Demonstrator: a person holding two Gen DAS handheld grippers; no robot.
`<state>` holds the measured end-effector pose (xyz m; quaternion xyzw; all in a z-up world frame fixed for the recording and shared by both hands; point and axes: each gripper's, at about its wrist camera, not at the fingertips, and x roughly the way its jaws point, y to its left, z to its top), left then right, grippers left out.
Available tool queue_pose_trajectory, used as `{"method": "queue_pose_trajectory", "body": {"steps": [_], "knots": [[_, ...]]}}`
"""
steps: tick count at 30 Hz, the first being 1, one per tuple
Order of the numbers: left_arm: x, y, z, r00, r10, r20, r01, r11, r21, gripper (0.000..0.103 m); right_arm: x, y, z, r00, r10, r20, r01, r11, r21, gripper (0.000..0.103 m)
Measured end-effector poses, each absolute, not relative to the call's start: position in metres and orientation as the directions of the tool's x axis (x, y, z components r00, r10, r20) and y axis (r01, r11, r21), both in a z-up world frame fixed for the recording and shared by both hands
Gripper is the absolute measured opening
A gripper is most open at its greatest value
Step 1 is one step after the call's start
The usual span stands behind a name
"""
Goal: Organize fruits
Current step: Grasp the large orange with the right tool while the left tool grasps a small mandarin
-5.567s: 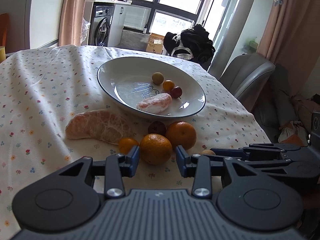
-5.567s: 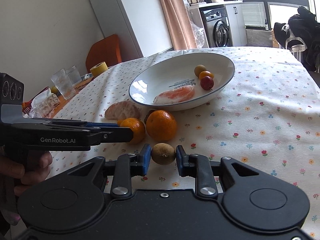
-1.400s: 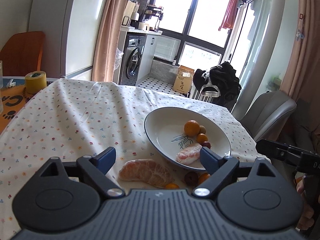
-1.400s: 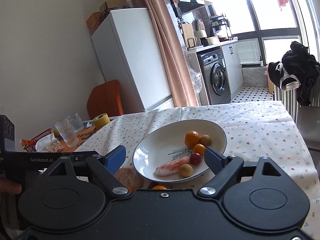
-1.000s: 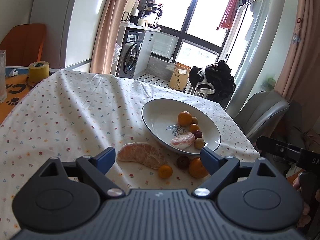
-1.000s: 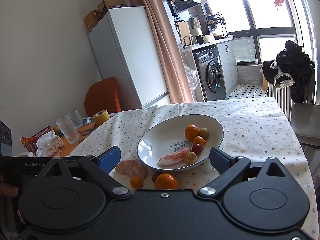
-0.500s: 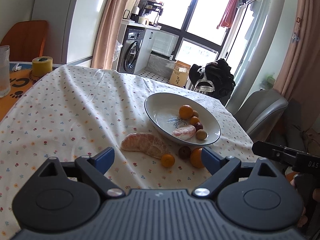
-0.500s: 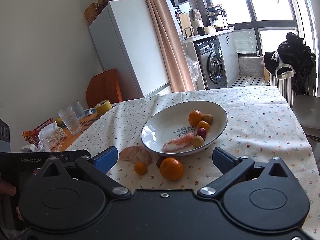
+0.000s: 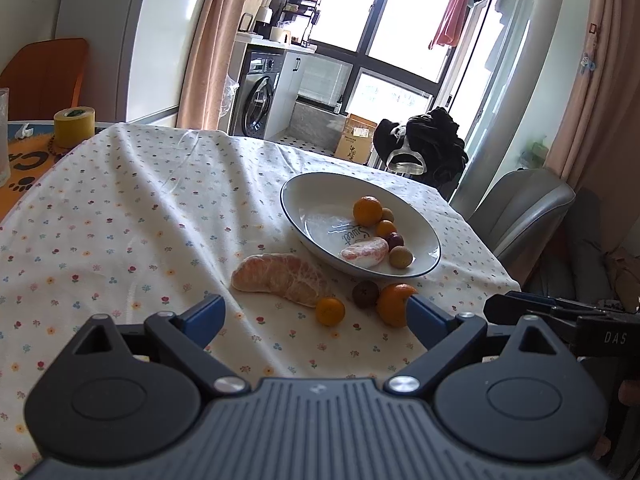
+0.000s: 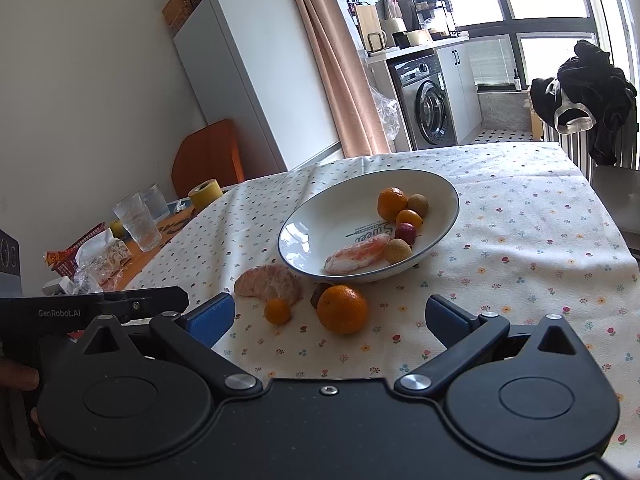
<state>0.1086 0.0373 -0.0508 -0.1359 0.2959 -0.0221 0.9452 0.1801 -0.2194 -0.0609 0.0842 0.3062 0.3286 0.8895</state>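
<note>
Grippers [image 9: 314, 316] backed off; pomelo wedge [image 9: 280, 276] lies crosswise.

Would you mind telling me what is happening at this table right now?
A person is sorting fruit into the white bowl with two handheld grippers. Both the left gripper and right gripper are open and empty, back from the fruit. Six pieces sit in the bowl; a peeled segment, two oranges and a dark fruit remain on the tablecloth.

Each black hand-held gripper [image 9: 316, 316] [image 10: 327, 318] has blue finger pads [image 9: 202, 318], silver screws and round caps.
</note>
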Motion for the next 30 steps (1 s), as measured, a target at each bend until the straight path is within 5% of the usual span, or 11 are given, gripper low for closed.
{"method": "queue_pose_trajectory", "body": {"steps": [4, 9, 25, 30], "knots": [[0.114, 0.034, -0.056, 0.820, -0.128, -0.558, -0.033, 0.962, -0.270, 0.091, 0.187, -0.217, -0.068, 0.585, 0.636, -0.503, -0.528, 0.770, 0.359, 0.091], [0.125, 0.027, -0.064, 0.803, -0.147, -0.577, -0.016, 0.964, -0.266, 0.070, 0.194, -0.214, -0.077, 0.565, 0.635, -0.526, -0.526, 0.769, 0.363, 0.075], [0.159, 0.014, -0.086, 0.759, -0.166, -0.630, -0.007, 0.965, -0.263, 0.045, 0.216, -0.203, -0.096, 0.521, 0.642, -0.563, -0.534, 0.760, 0.372, 0.050], [0.170, 0.013, -0.089, 0.736, -0.175, -0.654, 0.005, 0.967, -0.254, 0.037, 0.223, -0.200, -0.099, 0.505, 0.645, -0.574, -0.533, 0.756, 0.381, 0.050]]}}
